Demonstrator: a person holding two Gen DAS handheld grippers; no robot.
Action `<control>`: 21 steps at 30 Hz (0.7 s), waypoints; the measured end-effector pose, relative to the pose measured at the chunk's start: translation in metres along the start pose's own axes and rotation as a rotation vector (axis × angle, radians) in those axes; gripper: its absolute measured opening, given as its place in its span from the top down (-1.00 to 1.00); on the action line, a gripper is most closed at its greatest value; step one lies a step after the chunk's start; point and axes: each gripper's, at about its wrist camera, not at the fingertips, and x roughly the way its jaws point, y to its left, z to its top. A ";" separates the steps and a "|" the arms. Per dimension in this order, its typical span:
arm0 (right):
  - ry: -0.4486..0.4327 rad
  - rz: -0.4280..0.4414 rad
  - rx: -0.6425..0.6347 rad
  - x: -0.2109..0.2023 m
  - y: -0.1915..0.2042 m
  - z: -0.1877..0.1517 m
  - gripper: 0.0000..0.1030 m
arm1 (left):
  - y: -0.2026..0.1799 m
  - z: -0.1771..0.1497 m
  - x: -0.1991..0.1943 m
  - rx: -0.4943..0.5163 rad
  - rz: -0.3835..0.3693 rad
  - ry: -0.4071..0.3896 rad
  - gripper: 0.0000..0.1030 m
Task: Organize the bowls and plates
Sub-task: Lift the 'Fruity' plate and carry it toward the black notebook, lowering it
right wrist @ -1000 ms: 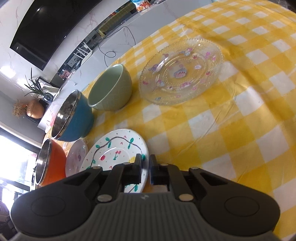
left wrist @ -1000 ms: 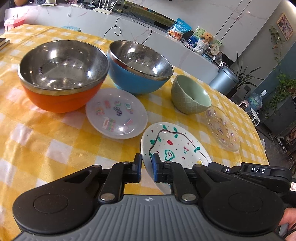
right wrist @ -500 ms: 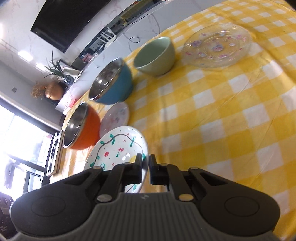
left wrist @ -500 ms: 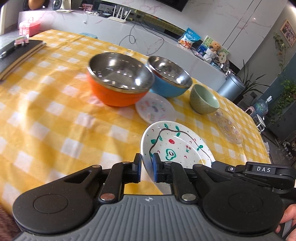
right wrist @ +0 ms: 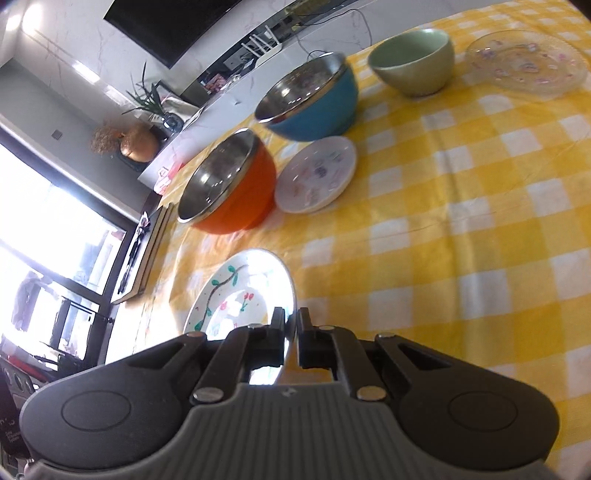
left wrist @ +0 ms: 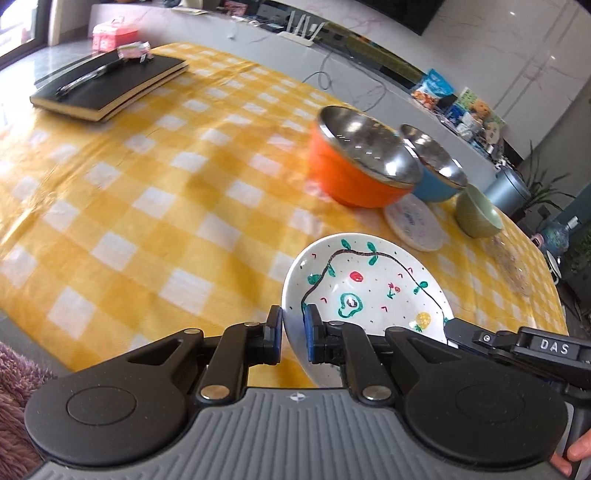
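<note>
A white plate painted with a vine and fruit point(left wrist: 369, 288) point(right wrist: 236, 295) hangs above the yellow checked table, held from both sides. My left gripper point(left wrist: 293, 332) is shut on its near left rim. My right gripper point(right wrist: 291, 332) is shut on the opposite rim and shows in the left wrist view as a black arm point(left wrist: 517, 347). Farther back stand an orange steel-lined bowl point(left wrist: 360, 170) point(right wrist: 229, 184), a blue steel-lined bowl point(left wrist: 436, 173) point(right wrist: 310, 99), a small white patterned plate point(left wrist: 413, 223) point(right wrist: 317, 173), a green bowl point(left wrist: 478, 218) point(right wrist: 413, 62) and a clear glass plate point(left wrist: 511, 264) point(right wrist: 528, 62).
Two black notebooks with a pen point(left wrist: 107, 83) lie at the table's far left corner, a pink box point(left wrist: 114, 35) behind them. A purple fuzzy sleeve point(left wrist: 18, 384) shows at the lower left. A grey counter with cables and snack bags runs behind the table.
Both grippers have carried the painted plate to the left across the table, away from the bowls. The bowls and other plates now sit farther right and back; the notebooks came into view.
</note>
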 end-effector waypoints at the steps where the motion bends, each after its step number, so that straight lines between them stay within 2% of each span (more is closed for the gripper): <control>1: 0.007 0.001 -0.008 0.004 0.002 -0.002 0.92 | 0.005 0.000 0.002 -0.011 0.006 0.000 0.74; 6: 0.016 -0.006 -0.049 0.020 0.010 -0.007 0.92 | 0.013 -0.001 0.008 -0.019 0.028 0.006 0.74; 16: 0.024 -0.066 -0.134 0.031 0.013 -0.014 0.88 | -0.001 -0.006 0.007 0.084 0.077 -0.033 0.74; 21: 0.021 -0.096 -0.217 0.033 0.021 -0.018 0.81 | -0.004 -0.006 0.008 0.120 0.092 -0.039 0.71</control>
